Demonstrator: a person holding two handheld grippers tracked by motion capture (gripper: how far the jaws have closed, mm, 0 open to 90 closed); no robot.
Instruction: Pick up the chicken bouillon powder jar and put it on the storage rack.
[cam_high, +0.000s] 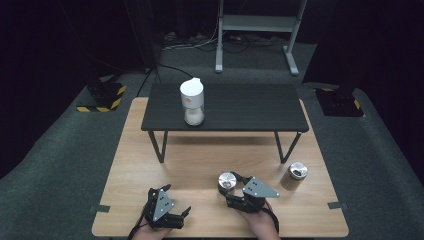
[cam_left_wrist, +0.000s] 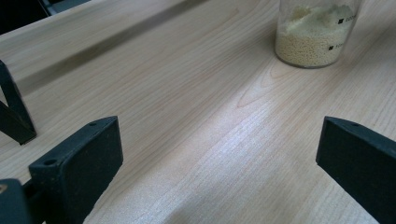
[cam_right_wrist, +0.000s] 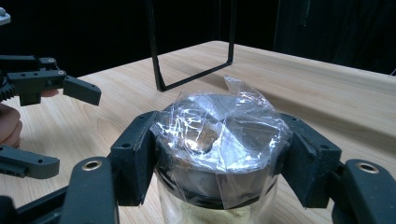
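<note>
My right gripper (cam_high: 230, 189) (cam_right_wrist: 219, 158) is shut on a glass jar (cam_high: 227, 180) (cam_right_wrist: 219, 130) near the front of the wooden table (cam_high: 200, 155). The jar has a silver lid wrapped in clear film, and yellowish grains show under the lid. The pads press on the lid's rim from both sides. My left gripper (cam_high: 177, 198) (cam_left_wrist: 219, 154) lies open at the front left, with bare wood between its jaws. In the right gripper view it sits at the left (cam_right_wrist: 46, 126), jaws apart. In the left gripper view, a jar of yellow grains (cam_left_wrist: 313, 37) stands ahead, at the upper right.
A second silver-topped jar (cam_high: 295, 175) stands to the right of my right gripper. A low black table (cam_high: 240, 107) on thin legs stands across the back of the wooden one. It carries a white-lidded jar (cam_high: 193, 102) with pale contents. Grey carpet surrounds everything.
</note>
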